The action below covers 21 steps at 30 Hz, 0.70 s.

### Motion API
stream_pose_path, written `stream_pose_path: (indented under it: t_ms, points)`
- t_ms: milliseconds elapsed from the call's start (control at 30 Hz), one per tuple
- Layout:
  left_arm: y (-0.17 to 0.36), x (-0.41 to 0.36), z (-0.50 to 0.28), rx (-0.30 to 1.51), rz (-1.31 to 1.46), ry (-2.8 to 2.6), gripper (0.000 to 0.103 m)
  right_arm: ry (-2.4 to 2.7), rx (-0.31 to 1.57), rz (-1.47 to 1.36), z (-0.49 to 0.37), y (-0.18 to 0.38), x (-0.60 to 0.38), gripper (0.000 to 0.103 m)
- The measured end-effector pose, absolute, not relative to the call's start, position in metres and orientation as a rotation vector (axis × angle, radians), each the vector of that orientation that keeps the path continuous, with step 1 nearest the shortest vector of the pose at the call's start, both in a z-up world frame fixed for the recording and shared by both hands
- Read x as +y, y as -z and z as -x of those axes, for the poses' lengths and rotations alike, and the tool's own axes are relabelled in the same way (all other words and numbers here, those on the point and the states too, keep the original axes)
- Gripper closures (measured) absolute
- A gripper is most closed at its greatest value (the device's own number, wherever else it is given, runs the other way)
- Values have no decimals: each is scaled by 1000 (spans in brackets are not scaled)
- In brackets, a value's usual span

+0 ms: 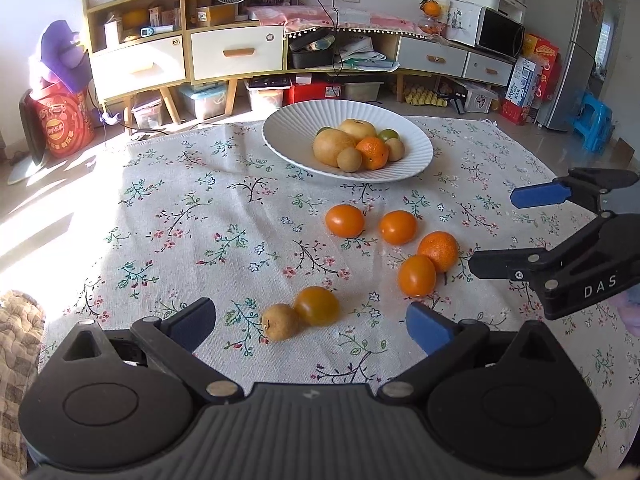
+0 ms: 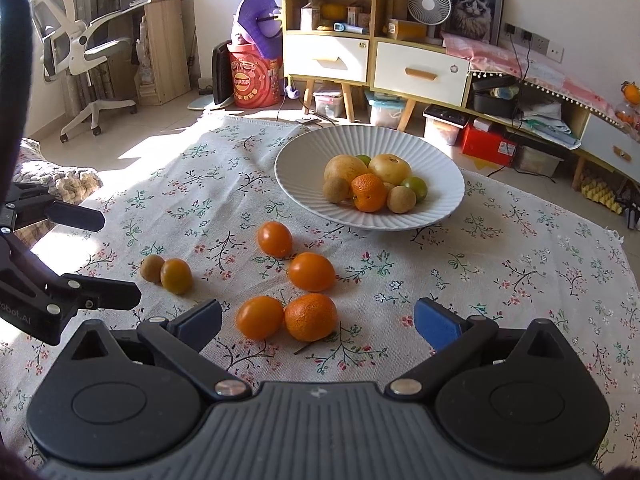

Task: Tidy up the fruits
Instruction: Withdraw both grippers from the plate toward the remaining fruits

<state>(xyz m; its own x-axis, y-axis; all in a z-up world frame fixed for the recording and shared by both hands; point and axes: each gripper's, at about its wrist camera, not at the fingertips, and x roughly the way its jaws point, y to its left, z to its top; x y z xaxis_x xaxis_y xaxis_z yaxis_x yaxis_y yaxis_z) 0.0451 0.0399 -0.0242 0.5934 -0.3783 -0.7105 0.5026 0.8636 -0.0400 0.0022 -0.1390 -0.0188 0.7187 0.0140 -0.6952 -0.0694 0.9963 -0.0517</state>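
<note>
between right jaws, mandarin (image 2: 311,317)

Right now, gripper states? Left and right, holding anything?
Left gripper: open, empty; small brown fruit lies loose between its fingers.
Right gripper: open, empty; rough-skinned orange sits untouched between its fingers.

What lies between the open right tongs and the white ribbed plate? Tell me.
In the right wrist view, four loose orange fruits on the floral cloth: a bumpy tangerine, then three smooth ones toward the white ribbed plate.
</note>
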Motion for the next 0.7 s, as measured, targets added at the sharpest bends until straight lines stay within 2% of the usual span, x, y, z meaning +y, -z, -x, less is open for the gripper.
stream_pose_path:
  t_ms: [567,700]
  points:
    - [67,48,-41,756,-222,473,9,-41,826,219,3,59,-130,1]
    - [73,49,-44,757,-219,461,13,1,837,199,1,65,-141,0]
